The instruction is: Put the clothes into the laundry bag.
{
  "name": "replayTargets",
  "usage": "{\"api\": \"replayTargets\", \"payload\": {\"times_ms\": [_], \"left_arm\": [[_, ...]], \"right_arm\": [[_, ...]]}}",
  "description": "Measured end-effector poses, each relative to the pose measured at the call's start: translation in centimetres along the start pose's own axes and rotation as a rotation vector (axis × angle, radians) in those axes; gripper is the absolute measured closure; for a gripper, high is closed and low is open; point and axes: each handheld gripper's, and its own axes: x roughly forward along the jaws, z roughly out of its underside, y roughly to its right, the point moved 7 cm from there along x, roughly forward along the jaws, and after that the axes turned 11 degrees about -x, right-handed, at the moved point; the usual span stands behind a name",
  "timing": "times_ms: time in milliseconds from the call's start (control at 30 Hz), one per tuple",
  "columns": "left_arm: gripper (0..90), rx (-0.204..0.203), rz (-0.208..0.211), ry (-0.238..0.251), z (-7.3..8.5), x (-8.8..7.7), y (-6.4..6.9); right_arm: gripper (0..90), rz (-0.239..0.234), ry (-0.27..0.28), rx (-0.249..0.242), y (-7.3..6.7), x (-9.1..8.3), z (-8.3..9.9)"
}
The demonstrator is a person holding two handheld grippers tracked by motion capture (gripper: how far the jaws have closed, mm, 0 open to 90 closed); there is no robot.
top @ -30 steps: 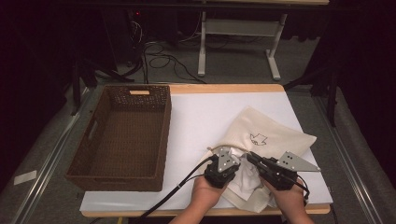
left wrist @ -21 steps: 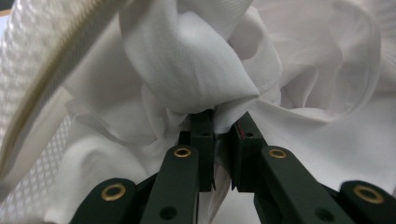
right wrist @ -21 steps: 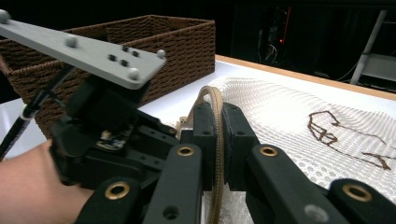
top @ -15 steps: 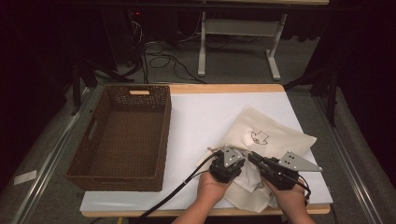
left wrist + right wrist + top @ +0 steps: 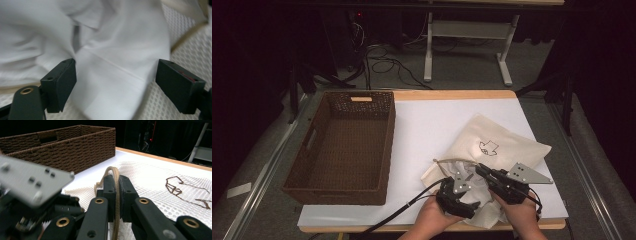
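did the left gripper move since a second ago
Yes. In the high view the left gripper has drawn back toward the table's near edge, away from the basket. Its jaws have just been opening around white cloth.

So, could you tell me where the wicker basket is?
In the high view the wicker basket sits at the table's left, left of the mesh bag.

Bag point(image 5: 499, 145): cream mesh, dark printed figure, lying flat on the table's right side.
Cloth point(image 5: 112, 62): white, crumpled, at the bag's near opening.
Cord point(image 5: 115, 195): tan, looped upward.
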Motion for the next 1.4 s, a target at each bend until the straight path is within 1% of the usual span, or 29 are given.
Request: {"api": "replayTargets", "payload": {"times_ms": [33,67,100,133,167,200,233,267,333,367,467,500,533,567,600,633,733,767,900,967,1067,1100,1133,1167,1200,1233,1267,1300,1400], "left_arm": [[15.9,0.055,-0.029,-0.019,0.5,0.4,0.5],[15.8,0.055,-0.029,-0.019,0.5,0.4,0.5],[17.4,0.126,-0.094,-0.037,0.8,0.7,0.9],[20.2,0.146,-0.113,-0.043,0.9,0.8,1.0],[22.3,0.146,-0.113,-0.043,0.9,0.8,1.0],[28.3,0.152,-0.115,-0.037,0.8,0.8,1.2],[33.9,0.144,-0.136,-0.024,0.8,0.7,1.0],[35.6,0.141,-0.142,-0.018,0.8,0.6,0.9],[44.3,0.147,-0.15,-0.014,0.8,0.5,0.8],[50.8,0.153,-0.16,-0.007,0.7,0.5,0.7],[63.1,0.17,-0.184,0.007,0.7,0.3,0.3],[63.1,0.165,-0.184,0.01,0.7,0.2,0.3],[66.2,0.155,-0.183,0.015,0.7,0.1,0.1],[71.3,0.132,-0.174,0.02,0.7,-0.1,-0.1],[72.6,0.132,-0.174,0.02,0.7,-0.1,-0.1],[73.9,0.1,-0.162,0.03,0.6,-0.2,-0.4],[77.7,0.037,-0.142,0.054,0.4,-0.8,-1.0],[78.2,0.037,-0.142,0.054,0.4,-0.8,-1.0],[79.0,-0.033,-0.161,0.123,-0.4,-2.0,-2.5],[79.1,-0.057,-0.161,0.135,-0.9,-2.1,-3.1],[79.1,-0.074,-0.169,0.147,-1.6,-1.7,-3.5],[79.1,-0.075,-0.17,0.146,-1.7,-1.4,-3.6],[79.1,-0.074,-0.17,0.142,-2.2,-0.7,-3.5],[79.0,-0.074,-0.17,0.142,-2.2,-0.7,-3.5],[79.0,-0.066,-0.176,0.139,-2.8,0.0,-3.2],[79.0,-0.066,-0.176,0.139,-2.8,0.0,-3.2],[78.9,-0.06,-0.179,0.143,-3.3,0.8,-2.9],[78.7,-0.06,-0.179,0.143,-3.3,0.8,-2.9],[76.8,-0.057,-0.185,0.149,-3.9,1.6,-2.5]], "right_arm": [[86.8,0.0,-0.001,0.001,0.0,0.0,0.0],[86.8,0.0,-0.001,0.001,0.0,0.0,0.0],[86.8,-0.005,0.0,-0.001,0.1,0.0,0.1],[86.8,-0.008,-0.002,0.001,0.1,-0.1,0.1],[86.8,-0.006,-0.004,0.001,0.1,-0.1,0.1],[86.8,-0.007,-0.004,0.001,0.1,-0.1,0.1],[86.8,-0.005,0.001,0.005,0.1,-0.1,0.1],[86.8,-0.004,-0.002,0.002,0.1,-0.1,0.1],[86.8,-0.004,-0.001,0.0,0.1,-0.1,0.1],[86.8,-0.004,-0.001,0.006,0.1,-0.1,0.1],[86.8,-0.002,-0.002,0.004,0.0,0.0,0.0],[86.8,-0.002,-0.002,0.004,0.0,0.0,0.0],[86.8,0.0,0.0,0.004,0.0,0.0,0.0],[86.8,0.0,0.0,0.004,0.0,0.0,0.0],[86.8,0.0,0.0,0.004,0.0,0.0,0.0],[86.8,-0.004,-0.001,0.008,0.0,-0.1,0.0],[86.8,-0.006,0.007,0.005,0.0,-0.1,-0.1],[86.8,-0.006,0.007,0.005,0.0,-0.1,-0.1],[86.8,-0.008,0.008,0.015,-0.1,-0.2,-0.2],[86.8,-0.008,0.011,0.015,-0.1,-0.3,-0.2],[86.8,-0.005,0.015,0.017,0.0,-0.3,-0.3],[86.8,-0.005,0.015,0.017,0.0,-0.3,-0.3],[86.8,-0.001,0.018,0.018,0.1,-0.3,-0.3],[86.8,-0.002,0.017,0.019,0.1,-0.4,-0.3],[86.8,-0.003,0.018,0.02,0.2,-0.4,-0.3],[86.8,-0.003,0.021,0.017,0.2,-0.5,-0.3],[86.8,0.0,0.021,0.019,0.3,-0.5,-0.3],[86.9,0.002,0.022,0.021,0.4,-0.6,-0.2],[86.8,0.007,0.026,0.033,0.8,-0.7,-0.1]]}}
